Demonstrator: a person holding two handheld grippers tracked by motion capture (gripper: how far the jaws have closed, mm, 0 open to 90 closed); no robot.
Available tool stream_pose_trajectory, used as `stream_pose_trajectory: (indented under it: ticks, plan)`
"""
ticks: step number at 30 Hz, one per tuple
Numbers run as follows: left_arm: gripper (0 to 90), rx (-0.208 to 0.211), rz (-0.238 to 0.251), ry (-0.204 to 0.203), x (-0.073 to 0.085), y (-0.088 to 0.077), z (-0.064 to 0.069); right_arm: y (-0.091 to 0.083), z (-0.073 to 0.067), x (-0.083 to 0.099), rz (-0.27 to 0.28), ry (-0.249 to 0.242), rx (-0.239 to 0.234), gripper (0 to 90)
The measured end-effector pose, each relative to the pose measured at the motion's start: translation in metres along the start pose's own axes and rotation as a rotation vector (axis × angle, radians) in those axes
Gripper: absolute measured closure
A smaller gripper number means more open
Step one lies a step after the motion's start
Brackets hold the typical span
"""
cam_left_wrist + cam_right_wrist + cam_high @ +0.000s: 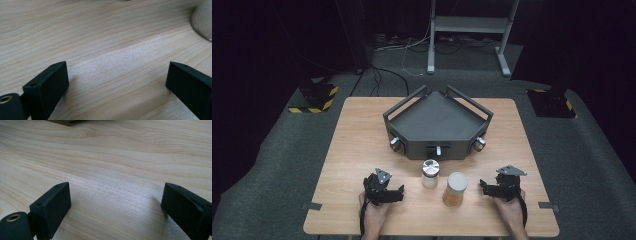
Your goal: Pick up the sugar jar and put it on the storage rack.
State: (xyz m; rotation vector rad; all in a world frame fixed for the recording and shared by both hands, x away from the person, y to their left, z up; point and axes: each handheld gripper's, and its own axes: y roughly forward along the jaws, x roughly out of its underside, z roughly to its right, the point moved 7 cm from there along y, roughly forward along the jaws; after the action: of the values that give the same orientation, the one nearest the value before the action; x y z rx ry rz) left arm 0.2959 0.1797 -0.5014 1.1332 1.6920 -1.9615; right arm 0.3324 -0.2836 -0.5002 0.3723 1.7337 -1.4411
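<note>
Two jars stand near the front middle of the wooden table (pixel 362 145): a silver-lidded jar (pixel 430 173) with pale contents, and to its right a cream-lidded jar (pixel 455 188) with orange contents. My left gripper (pixel 384 187) rests low over the table, left of the jars, and my right gripper (pixel 499 186) sits right of them. In the left gripper view the left gripper (pixel 117 75) is open over bare wood, with a pale rounded jar edge (pixel 203 20) at the upper right. The right gripper (pixel 116 195) is also open over bare wood.
A dark grey tray (pixel 438 120) with raised rails and front knobs sits at the back middle of the table; its lower edge (pixel 62 122) shows in the right gripper view. Cables and a metal stand (pixel 469 30) lie on the floor beyond.
</note>
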Motion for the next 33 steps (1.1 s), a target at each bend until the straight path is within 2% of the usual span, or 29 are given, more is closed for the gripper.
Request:
stream_pose_trajectory:
  ticks: [4,11,14,21,22,33]
  plan:
    - [2.3,0.000,-0.004,0.007,-0.001,0.000,0.001,0.000,0.000,0.000,0.000,0.000,0.000,8.7]
    - [0.6,0.030,0.010,0.029,-0.003,-0.001,0.007,0.000,0.000,0.000,0.000,0.000,0.000,8.7]
    - [0.6,0.059,0.021,0.057,-0.007,-0.004,0.014,0.000,0.000,0.000,0.000,0.000,0.001,8.8]
    - [0.5,0.114,0.028,0.081,-0.012,-0.004,0.024,0.000,0.000,0.000,0.000,0.000,0.001,8.9]
    - [0.6,0.134,0.027,0.088,-0.014,-0.003,0.027,0.000,0.000,0.000,0.000,0.001,0.001,9.1]
    - [1.1,0.201,0.031,0.127,-0.026,0.005,0.047,0.000,0.000,0.000,0.003,0.000,0.001,9.3]
